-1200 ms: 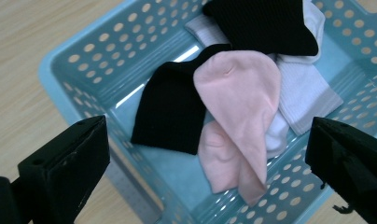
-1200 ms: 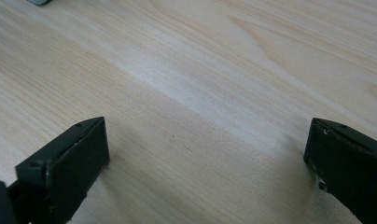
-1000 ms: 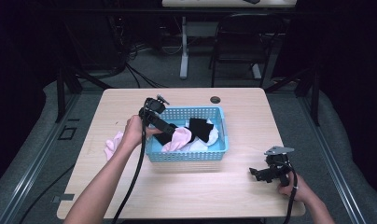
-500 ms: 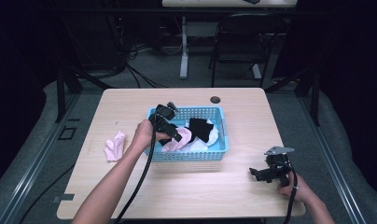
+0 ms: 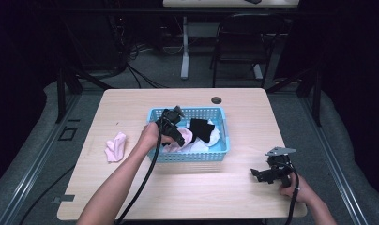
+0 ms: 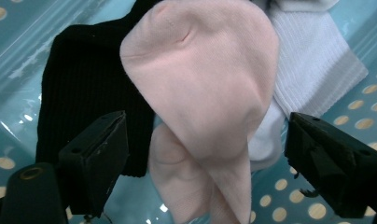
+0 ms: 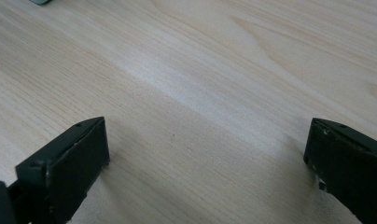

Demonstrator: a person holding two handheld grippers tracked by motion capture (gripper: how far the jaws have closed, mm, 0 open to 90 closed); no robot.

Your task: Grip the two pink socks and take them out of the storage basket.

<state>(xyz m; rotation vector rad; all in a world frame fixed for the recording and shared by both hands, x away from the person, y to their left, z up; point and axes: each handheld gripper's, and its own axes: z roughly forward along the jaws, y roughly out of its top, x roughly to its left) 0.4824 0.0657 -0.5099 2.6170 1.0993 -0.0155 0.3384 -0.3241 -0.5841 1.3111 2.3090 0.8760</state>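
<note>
Socks in the basket, my left gripper (image 5: 180, 138) reaching in over them.
Nearest me, my right gripper (image 5: 259, 174) is resting on the pale wooden table (image 5: 187, 197), its jaws spread wide with nothing between them. Farther out, my left gripper is dipping into the light blue perforated plastic basket (image 5: 192, 156), its jaws having just been closing yet standing apart on either side of the soft pink sock (image 6: 205, 88), not pressing it. That sock is lying over a black ribbed sock (image 6: 88, 88) and a white ribbed sock (image 6: 312, 74). Another pink sock (image 5: 115, 146) is lying on the table left of the basket.
</note>
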